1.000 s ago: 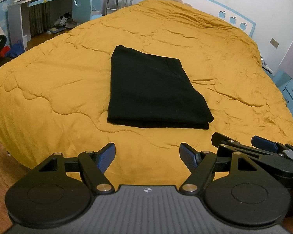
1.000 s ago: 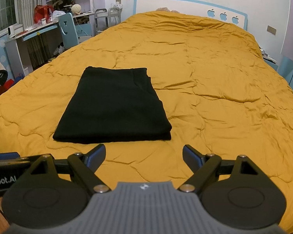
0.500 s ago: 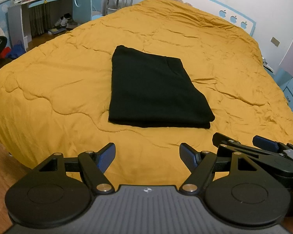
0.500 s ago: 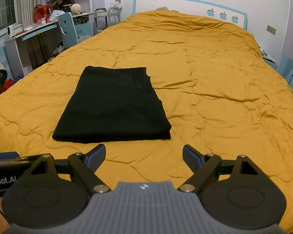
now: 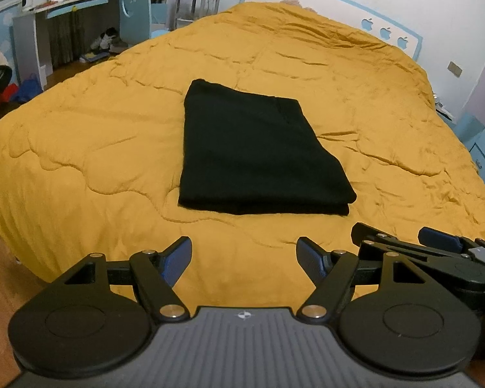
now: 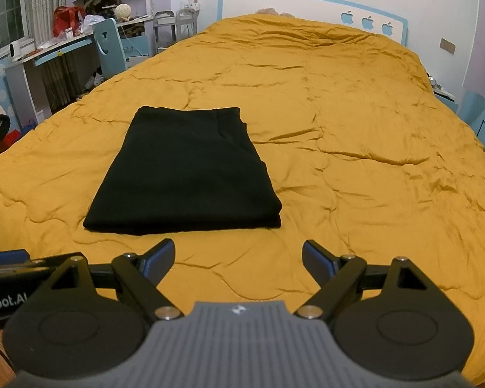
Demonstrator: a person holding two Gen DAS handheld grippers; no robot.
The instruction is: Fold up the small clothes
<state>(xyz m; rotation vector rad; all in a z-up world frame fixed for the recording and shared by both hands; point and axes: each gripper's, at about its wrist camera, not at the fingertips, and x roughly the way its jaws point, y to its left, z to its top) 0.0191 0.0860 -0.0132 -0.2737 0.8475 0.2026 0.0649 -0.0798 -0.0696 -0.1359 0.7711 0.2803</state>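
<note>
the black garment [image 5: 258, 148] is lying folded into a flat rectangle on the mustard quilt [image 5: 80, 135], likely finished. the left gripper [image 5: 244, 255] and right gripper [image 6: 237, 255] are being held spread and empty, short of its near edge, probably for clearance.

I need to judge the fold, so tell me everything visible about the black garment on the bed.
The black garment is plain, matte, soft-looking fabric folded into a neat, roughly rectangular stack. Layered edges show along its near side. It lies flat on the mustard quilted bedspread, toward the desk side. Nothing else touches it.
</note>
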